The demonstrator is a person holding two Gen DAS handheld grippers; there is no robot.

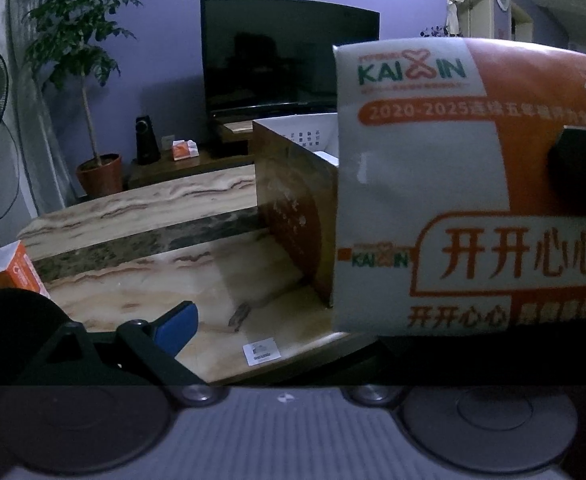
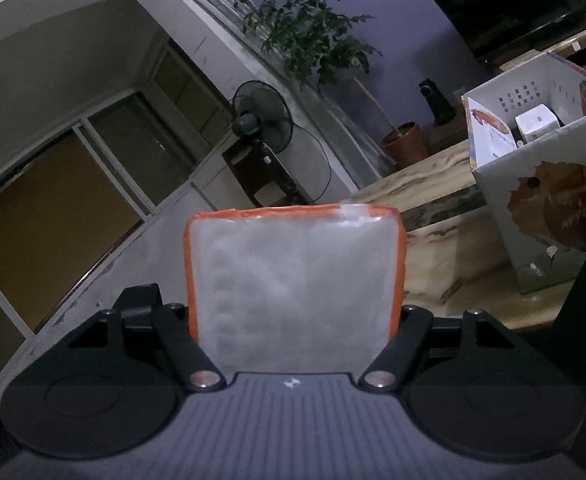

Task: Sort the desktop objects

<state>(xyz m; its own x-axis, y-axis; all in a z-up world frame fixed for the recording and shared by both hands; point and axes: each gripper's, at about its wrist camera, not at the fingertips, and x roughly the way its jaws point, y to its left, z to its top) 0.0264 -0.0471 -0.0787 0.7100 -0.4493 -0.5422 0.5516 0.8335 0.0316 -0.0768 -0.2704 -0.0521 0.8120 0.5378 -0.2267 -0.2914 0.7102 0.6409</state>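
An orange-and-white tissue pack (image 2: 297, 276) sits clamped between the jaws of my right gripper (image 2: 295, 300), held up in the air with its end face toward the camera. The left wrist view shows the same tissue pack (image 1: 433, 200) close by on the right, in front of the cardboard box (image 1: 293, 200). My left gripper (image 1: 289, 320) hovers low over the marble table (image 1: 153, 280); its blue-padded left finger (image 1: 177, 328) stands far out, nothing between the jaws, and the right finger is hidden. A second tissue pack (image 1: 11, 270) lies at the table's left edge.
The apple-printed cardboard box (image 2: 541, 200) stands open on the table with a white carton (image 2: 537, 122) inside. Behind are a TV (image 1: 289, 56), a speaker (image 1: 147, 140), a small tissue pack (image 1: 185, 150), a potted plant (image 1: 99, 172) and a standing fan (image 2: 263, 120).
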